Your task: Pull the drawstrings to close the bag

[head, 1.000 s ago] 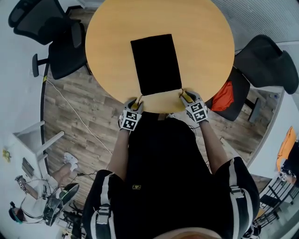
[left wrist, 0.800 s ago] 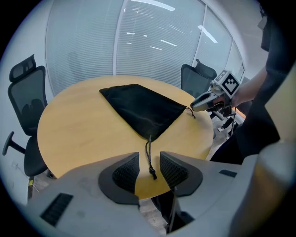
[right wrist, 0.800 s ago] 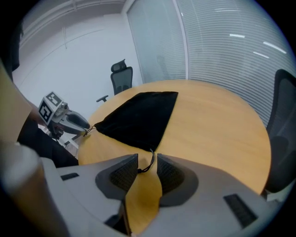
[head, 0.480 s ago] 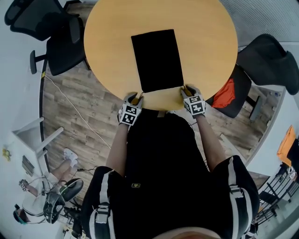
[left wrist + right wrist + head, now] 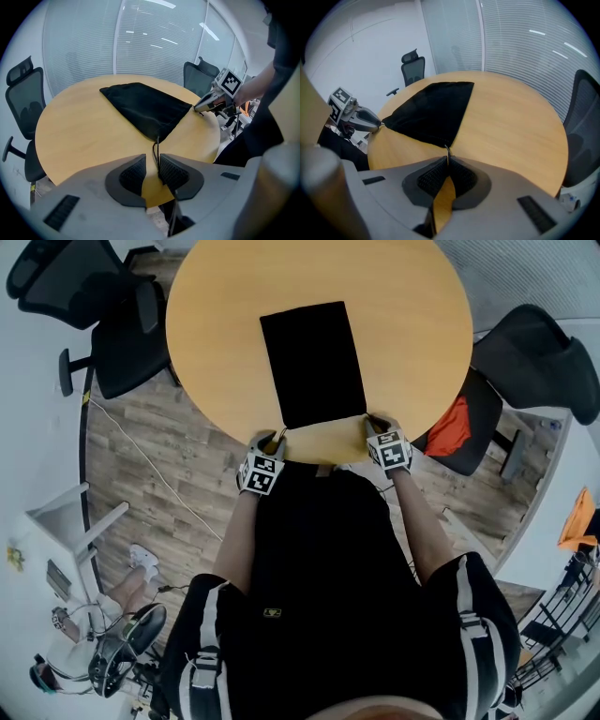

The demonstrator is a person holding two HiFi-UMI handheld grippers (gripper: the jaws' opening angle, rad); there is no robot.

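A flat black drawstring bag (image 5: 312, 362) lies on the round wooden table (image 5: 216, 324), its mouth toward me. My left gripper (image 5: 270, 441) is at the bag's near left corner. In the left gripper view its jaws (image 5: 152, 158) are closing around the thin left drawstring (image 5: 155, 149), with a gap still showing beside the cord. My right gripper (image 5: 372, 421) is at the near right corner. In the right gripper view its closing jaws (image 5: 447, 161) meet at the tips on the right drawstring (image 5: 446, 151). The bag (image 5: 433, 112) is spread flat between both grippers.
Black office chairs stand at the table's left (image 5: 103, 315) and right (image 5: 534, 362); an orange item (image 5: 453, 427) lies on the right chair's seat. Both grippers sit at the table's near edge (image 5: 323, 457). A glass wall with blinds (image 5: 140, 42) stands behind.
Both grippers have edged forward to the bag's near corners. The right gripper's jaws have narrowed onto its cord. The bag has not visibly moved.
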